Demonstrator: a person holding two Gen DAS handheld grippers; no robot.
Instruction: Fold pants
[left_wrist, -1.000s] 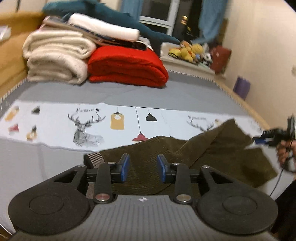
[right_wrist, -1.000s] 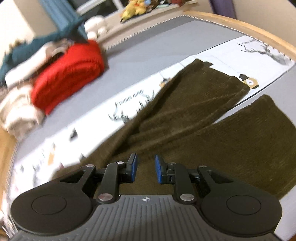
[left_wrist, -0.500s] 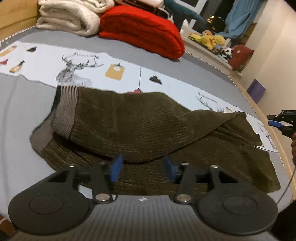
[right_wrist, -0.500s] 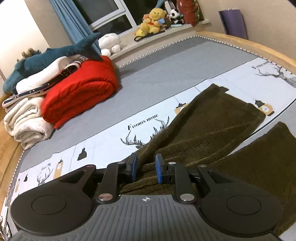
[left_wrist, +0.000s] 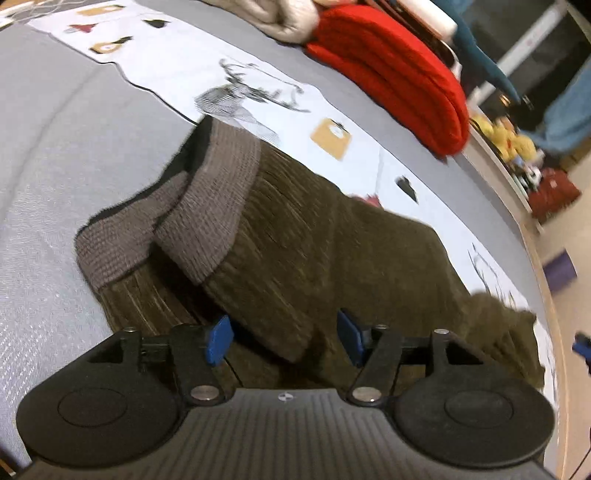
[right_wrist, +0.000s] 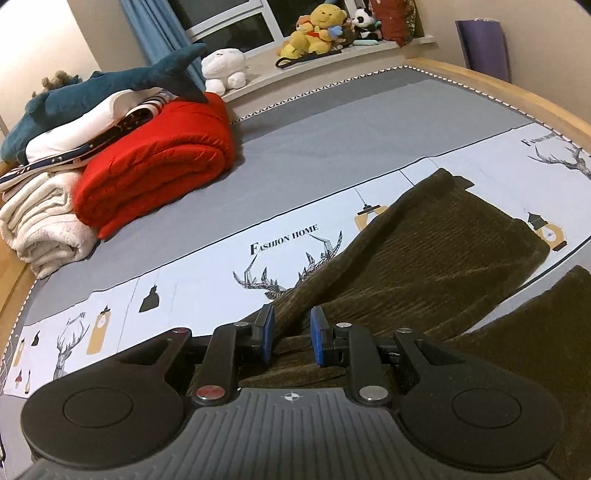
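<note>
Dark olive corduroy pants (left_wrist: 332, 236) lie on the bed, folded over lengthwise, with the ribbed grey-brown waistband (left_wrist: 214, 206) at the left. My left gripper (left_wrist: 282, 338) hangs low over the near folded edge. Its jaws are opening, and the cloth edge lies below the gap without touching the pads. In the right wrist view the pants (right_wrist: 443, 251) stretch away to the right, and the lower leg (right_wrist: 535, 332) is spread beside them. My right gripper (right_wrist: 291, 339) hovers over a raised ridge of cloth. A narrow gap shows between its blue pads and nothing is pinched.
The bed has a grey sheet (right_wrist: 332, 122) with a white printed band (right_wrist: 221, 266). A red quilt (right_wrist: 155, 162), white blankets (right_wrist: 40, 221) and a blue shark plush (right_wrist: 92, 92) are piled at its far side. Plush toys (right_wrist: 317, 29) sit on the sill. A wooden bed rim (right_wrist: 517, 96) runs on the right.
My left gripper has sunk toward the pants and rolled, its jaws have widened, and the waistband now looms close. The right gripper has drifted sideways a little with its gap unchanged.
</note>
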